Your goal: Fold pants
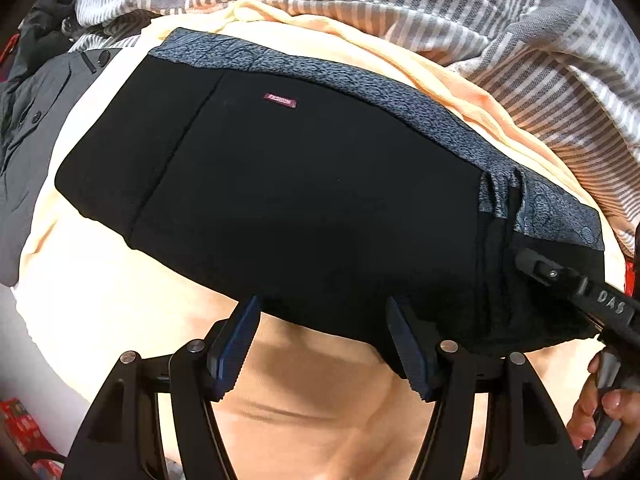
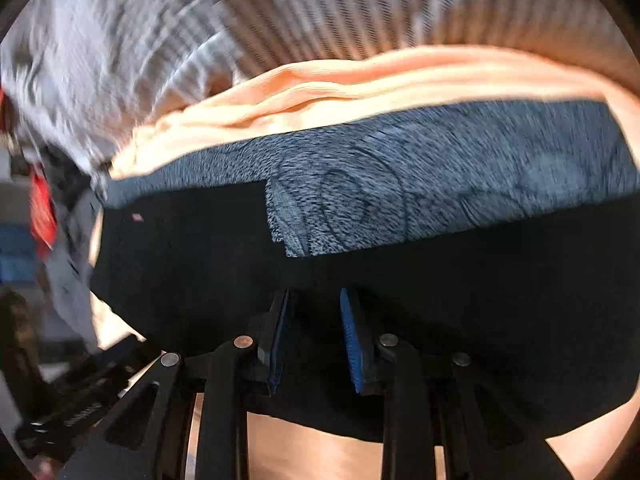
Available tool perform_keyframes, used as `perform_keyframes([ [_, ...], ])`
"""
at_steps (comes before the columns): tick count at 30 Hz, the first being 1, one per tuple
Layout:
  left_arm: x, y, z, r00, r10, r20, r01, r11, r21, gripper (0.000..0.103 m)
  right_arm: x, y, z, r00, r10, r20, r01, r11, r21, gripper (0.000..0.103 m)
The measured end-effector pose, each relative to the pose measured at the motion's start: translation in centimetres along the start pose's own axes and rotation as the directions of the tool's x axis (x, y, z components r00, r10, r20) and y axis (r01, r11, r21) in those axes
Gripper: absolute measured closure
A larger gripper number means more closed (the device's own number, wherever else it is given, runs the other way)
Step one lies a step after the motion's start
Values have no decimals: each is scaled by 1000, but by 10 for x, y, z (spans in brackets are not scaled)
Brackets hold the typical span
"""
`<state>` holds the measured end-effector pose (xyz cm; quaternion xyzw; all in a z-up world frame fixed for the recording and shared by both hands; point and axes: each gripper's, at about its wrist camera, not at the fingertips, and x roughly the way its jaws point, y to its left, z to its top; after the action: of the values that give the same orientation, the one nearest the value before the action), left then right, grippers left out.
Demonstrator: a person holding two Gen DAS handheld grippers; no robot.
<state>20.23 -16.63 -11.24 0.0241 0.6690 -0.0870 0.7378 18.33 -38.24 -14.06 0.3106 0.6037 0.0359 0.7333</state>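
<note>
Nearest us, our left gripper (image 1: 322, 340) hangs over the peach sheet (image 1: 120, 300), its jaws spread wide with nothing between them, tips at the near edge of the pants (image 1: 300, 200). Our right gripper (image 2: 314, 336) stands part-way open over the black cloth; we cannot tell whether its blue pads (image 2: 350, 332) pinch any fabric, as that view is blurred. The folded black pants lie across the sheet, long axis running left to right, with a speckled grey waistband (image 1: 360, 84) along the far edge. A small red label (image 1: 281, 100) bears lettering too small to read. Beyond lies a striped cloth (image 1: 520, 40).
</note>
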Motion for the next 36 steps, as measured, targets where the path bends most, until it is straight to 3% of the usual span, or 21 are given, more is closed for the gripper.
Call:
perform_keyframes([
  [3,2,3,1,1000,3,-2,-3,1000,-9,36,3,11,3,999,-38,-22,36,996,-77,73],
  [7,1,5,3,1000,4,5,-4,1000,-20,36,4,23,0,999,-25,-40,19,991,-133,46],
  [9,-1,5,3,1000,7,9,-6,1000,-21,36,5,29,0,998,-45,-45,38,988,-152,41],
  [22,-7,34,-8,1000,-3,20,5,997,-79,36,8,49,-7,989,-146,-4,142,966,-215,31],
  [32,-10,84,-12,997,-56,48,65,975,-212,36,12,77,-23,957,-285,50,287,910,-301,30],
  [36,-7,103,-10,994,-83,73,99,961,-257,36,15,91,-38,940,-335,60,332,862,-383,29],
])
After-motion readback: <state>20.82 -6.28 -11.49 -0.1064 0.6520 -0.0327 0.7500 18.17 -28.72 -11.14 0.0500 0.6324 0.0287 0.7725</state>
